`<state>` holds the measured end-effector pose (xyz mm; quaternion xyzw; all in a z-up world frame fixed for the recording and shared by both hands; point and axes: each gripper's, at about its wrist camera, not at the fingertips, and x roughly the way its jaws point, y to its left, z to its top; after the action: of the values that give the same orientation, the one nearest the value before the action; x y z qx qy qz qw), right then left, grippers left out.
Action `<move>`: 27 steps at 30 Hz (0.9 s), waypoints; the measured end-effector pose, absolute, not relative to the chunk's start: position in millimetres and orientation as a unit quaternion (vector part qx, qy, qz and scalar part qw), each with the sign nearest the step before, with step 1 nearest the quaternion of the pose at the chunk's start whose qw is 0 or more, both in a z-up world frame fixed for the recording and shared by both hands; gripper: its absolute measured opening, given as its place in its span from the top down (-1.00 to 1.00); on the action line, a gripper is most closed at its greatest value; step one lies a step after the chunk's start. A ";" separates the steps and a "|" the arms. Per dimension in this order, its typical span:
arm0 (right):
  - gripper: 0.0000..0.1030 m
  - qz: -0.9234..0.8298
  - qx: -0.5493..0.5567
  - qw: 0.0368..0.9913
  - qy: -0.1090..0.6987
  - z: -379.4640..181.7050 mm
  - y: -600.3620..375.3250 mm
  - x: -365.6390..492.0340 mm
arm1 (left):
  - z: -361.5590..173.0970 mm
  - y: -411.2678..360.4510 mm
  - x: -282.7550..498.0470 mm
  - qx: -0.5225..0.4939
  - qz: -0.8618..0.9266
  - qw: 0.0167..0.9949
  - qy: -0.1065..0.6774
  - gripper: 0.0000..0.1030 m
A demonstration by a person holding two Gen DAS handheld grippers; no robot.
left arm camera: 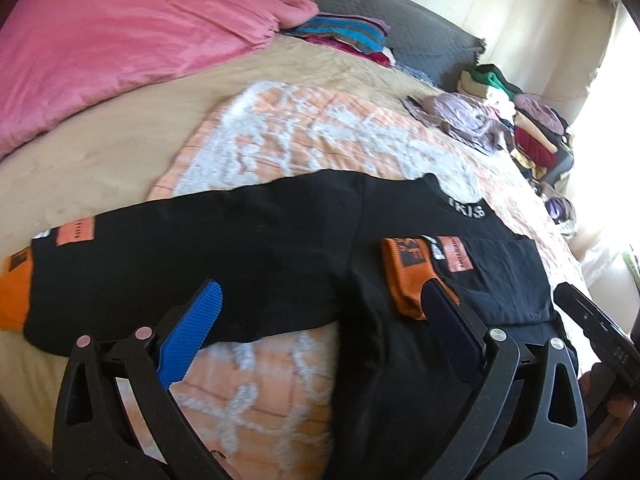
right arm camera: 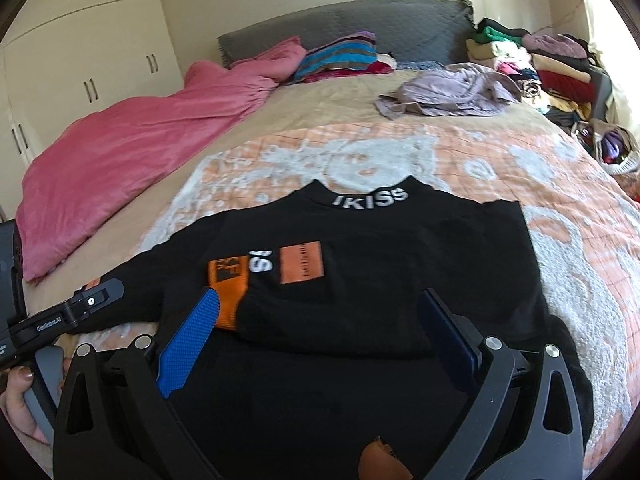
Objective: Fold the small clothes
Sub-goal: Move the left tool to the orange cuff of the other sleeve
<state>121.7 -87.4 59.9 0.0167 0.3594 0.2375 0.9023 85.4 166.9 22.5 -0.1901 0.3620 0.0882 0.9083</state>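
Observation:
A black sweatshirt [left arm camera: 248, 252] lies flat on the bed, collar away from me, with white letters on the collar [right arm camera: 370, 200]. One sleeve stretches out to the left and ends in an orange cuff [left arm camera: 14, 292]. The other sleeve is folded across the body, and its orange cuff [right arm camera: 228, 284] lies on the chest. My left gripper [left arm camera: 323, 286] hovers open over the lower body, its pads touching nothing. My right gripper [right arm camera: 320, 294] is also open just above the folded part, with nothing between its fingers.
The sweatshirt rests on an orange and white blanket [right arm camera: 540, 184]. A pink duvet [right arm camera: 132, 152] fills the left side. Striped folded clothes [right arm camera: 340, 58] lie by the grey headboard, a lilac garment [right arm camera: 448, 90] behind, and a clothes pile [right arm camera: 552, 68] at the right. A hand [right arm camera: 20, 400] is at lower left.

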 end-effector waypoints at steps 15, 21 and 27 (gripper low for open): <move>-0.91 0.282 -0.012 0.894 0.349 70.5 -36.9 102.8 | 27.7 212.1 45.5 -0.205 0.153 0.901 0.352 -0.81; -0.91 0.304 -0.021 0.887 0.347 72.5 -14.2 95.9 | 31.2 234.2 26.6 -0.221 0.185 0.894 0.344 -0.81; -0.91 0.334 -0.038 0.878 0.341 75.5 13.9 85.7 | 32.3 259.1 8.7 -0.241 0.218 0.883 0.338 -0.81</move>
<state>85.7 13.9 75.5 -0.0383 0.3414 0.3336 0.8779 8.7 259.1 32.3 -0.2413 0.3383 0.2181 0.8830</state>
